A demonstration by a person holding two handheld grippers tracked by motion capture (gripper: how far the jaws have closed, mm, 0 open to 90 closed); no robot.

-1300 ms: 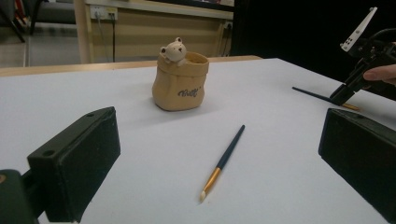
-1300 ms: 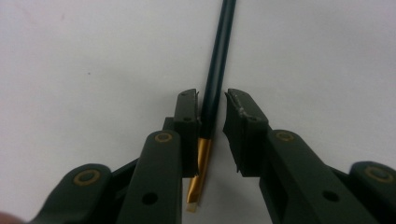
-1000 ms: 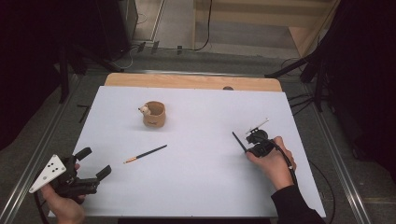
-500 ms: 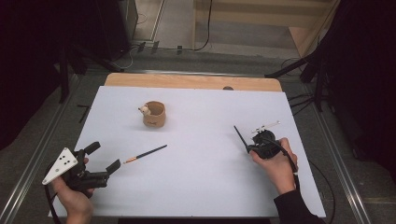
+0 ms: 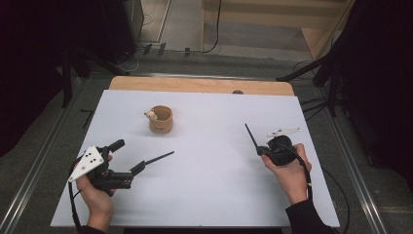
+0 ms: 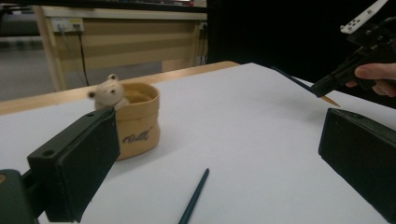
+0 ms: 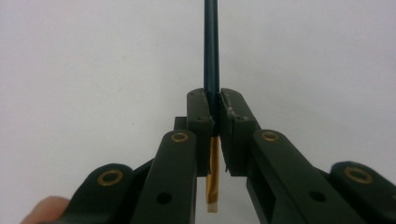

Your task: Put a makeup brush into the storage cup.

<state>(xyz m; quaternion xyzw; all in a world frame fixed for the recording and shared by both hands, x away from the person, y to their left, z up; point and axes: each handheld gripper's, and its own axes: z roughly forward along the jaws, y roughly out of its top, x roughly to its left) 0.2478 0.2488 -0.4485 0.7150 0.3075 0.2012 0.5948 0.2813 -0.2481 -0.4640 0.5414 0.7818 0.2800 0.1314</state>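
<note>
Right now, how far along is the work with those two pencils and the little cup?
One step looks done: the right gripper is clamped on a dark pencil, lifted off the white table. In hand: the left gripper, jaws wide open, is around the second pencil, not yet gripping it. Left, probably: grabbing that one and dropping both into the tan cup, which holds a small toy but no pencils.

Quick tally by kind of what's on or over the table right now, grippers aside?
Pencils: 2, one lying on the sheet, one clamped in the right gripper
Cups: 1
Toy animals: 1, in the cup
Total: 4
</note>
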